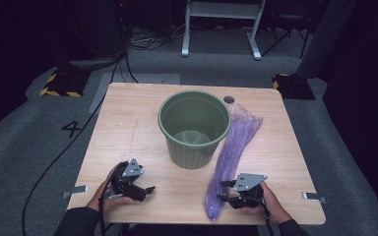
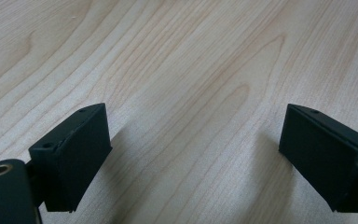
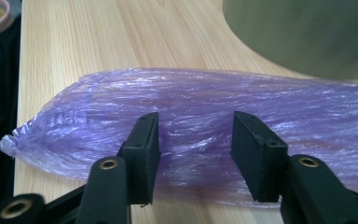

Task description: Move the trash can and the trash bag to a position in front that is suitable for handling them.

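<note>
A long purple plastic bag lies flat on the wooden table, running from the near right edge up past a green ribbed bin. The bin stands upright in the middle, with nothing visible inside. My right gripper is at the bag's near end. In the right gripper view its jaws stand partly apart over the bag, with crinkled film showing between the pads, and the bin wall is at top right. My left gripper rests open at the near left, over bare wood.
A small dark round spot sits on the table behind the bin. Metal brackets stick out at the table's near corners. A cable trails across the grey floor at left, and a white stand is at the back.
</note>
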